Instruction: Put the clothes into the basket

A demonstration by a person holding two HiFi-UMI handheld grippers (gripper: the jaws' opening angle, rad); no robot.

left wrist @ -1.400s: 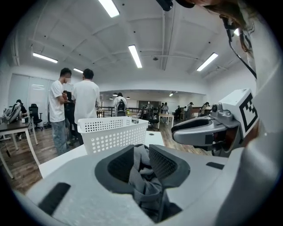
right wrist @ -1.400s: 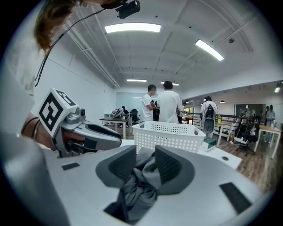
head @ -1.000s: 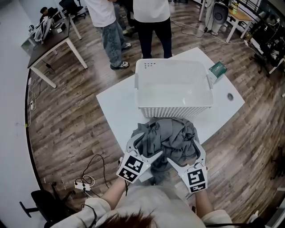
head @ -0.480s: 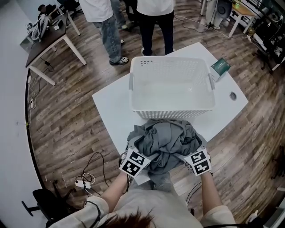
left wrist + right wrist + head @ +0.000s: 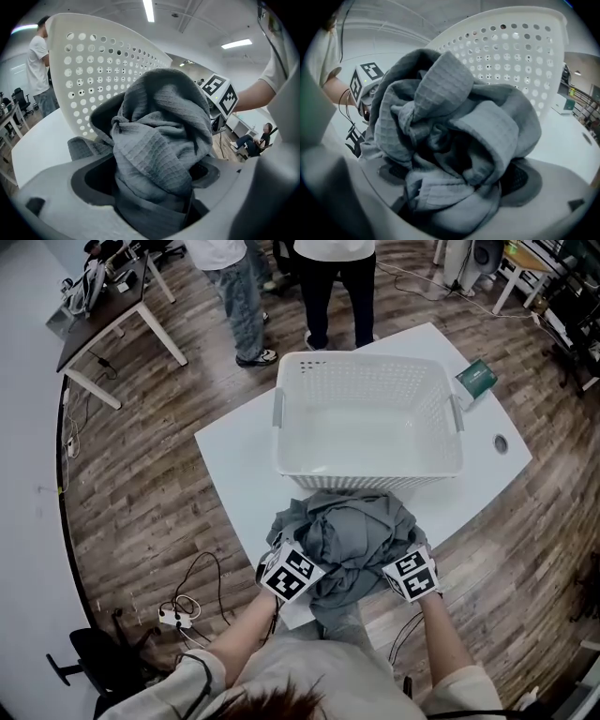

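A bundle of grey clothes (image 5: 352,535) lies at the near edge of the white table (image 5: 234,465), just in front of the empty white basket (image 5: 366,479). My left gripper (image 5: 295,559) is pushed into the bundle's left side and its jaws are opening, with cloth (image 5: 159,140) stuffed between them. My right gripper (image 5: 405,561) is in the right side, jaws spread wide, with folds of cloth (image 5: 454,136) between them. The fingertips are buried in fabric. The basket wall (image 5: 93,70) (image 5: 520,51) rises right behind the bundle.
A green box (image 5: 478,378) sits at the table's far right, beside the basket. Two people (image 5: 333,287) stand beyond the table's far side. A dark desk (image 5: 112,306) is at the far left. Cables (image 5: 183,615) lie on the wood floor to my left.
Both grippers have pushed deeper into the grey bundle, and their fingers are now hidden under the cloth. The bundle is bunched tighter against the basket.
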